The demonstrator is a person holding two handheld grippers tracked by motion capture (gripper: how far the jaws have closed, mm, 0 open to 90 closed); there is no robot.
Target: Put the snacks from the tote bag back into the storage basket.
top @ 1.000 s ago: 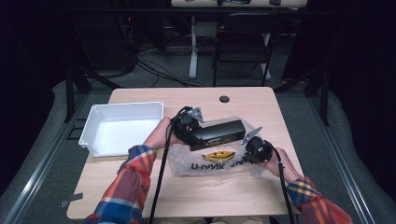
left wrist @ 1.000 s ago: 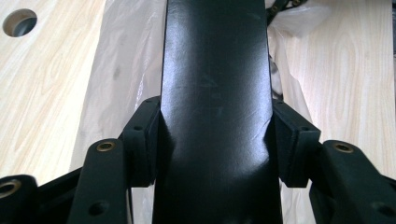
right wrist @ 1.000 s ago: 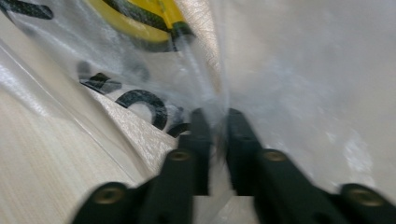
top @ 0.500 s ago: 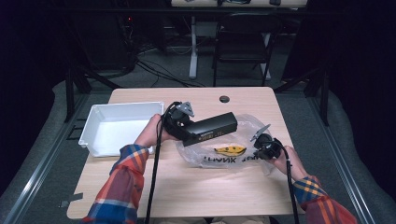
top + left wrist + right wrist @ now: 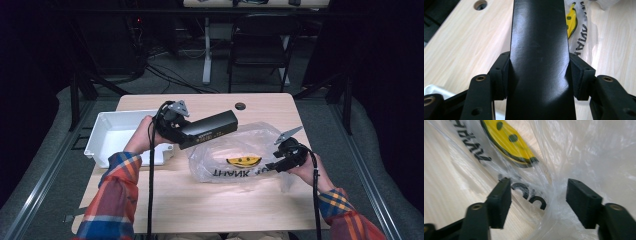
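The left hand-held gripper (image 5: pixel 182 131) clamps one end of a long black box (image 5: pixel 209 129), its pads pressed against both sides. The box is a slim, smooth, matte black carton with small pale print along one side; it is held off the bench (image 5: pixel 215 205), level, with its far end out over the upper edge of a plastic bag (image 5: pixel 240 157). In the left gripper view the box (image 5: pixel 539 55) runs straight away between the jaws, its top face faintly scuffed and dented near the grip.

The bag is thin, clear and crinkled, lying flat on the bench, printed with a yellow smiley face (image 5: pixel 243 161) and black lettering. The right hand-held gripper (image 5: pixel 280 164) sits at the bag's right edge; its jaws have just been opening and now stand apart, with loose bag film (image 5: pixel 549 195) between them but not pinched. A white tray (image 5: pixel 107 137) rests on the bench's left side.
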